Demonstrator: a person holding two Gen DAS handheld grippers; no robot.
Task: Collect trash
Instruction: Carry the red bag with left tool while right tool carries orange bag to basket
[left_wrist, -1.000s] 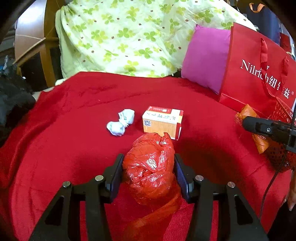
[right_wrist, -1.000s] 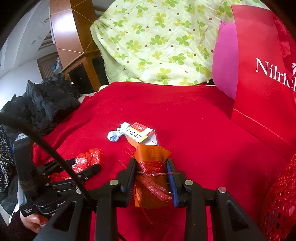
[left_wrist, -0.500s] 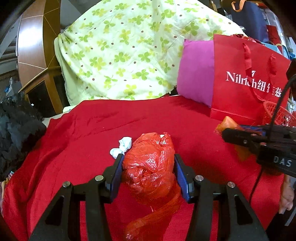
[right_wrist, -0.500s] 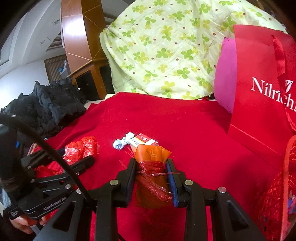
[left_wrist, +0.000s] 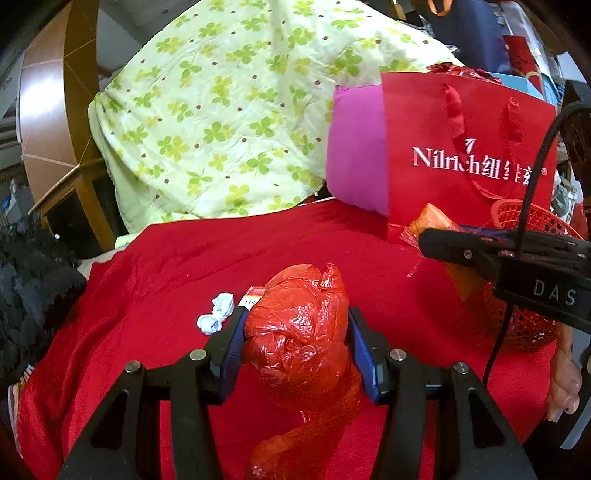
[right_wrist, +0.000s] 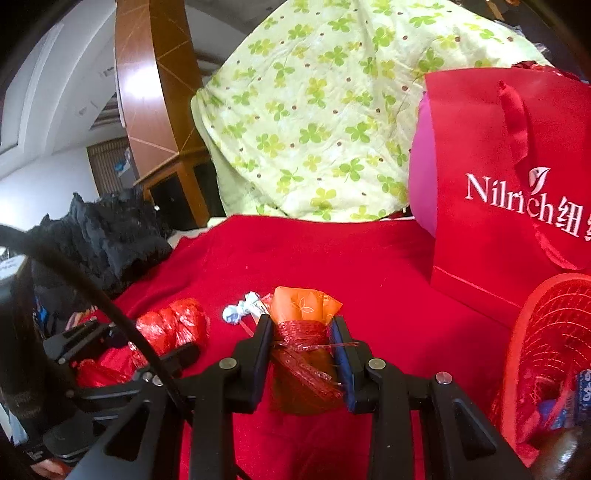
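Progress is partial. Your left hand-held gripper (left_wrist: 295, 345) is clamped on a crumpled red plastic bag (left_wrist: 297, 332); your right hand-held gripper (right_wrist: 301, 349) grips an orange packet (right_wrist: 301, 306) bound with red string. Both loads hang above the red bedspread (left_wrist: 166, 266), not yet binned. A white paper wad (left_wrist: 218, 314) and a small carton (left_wrist: 253, 297) remain mid-bed. Only your right view shows inside the red mesh basket (right_wrist: 546, 332) at the bed's right edge, already holding scraps.
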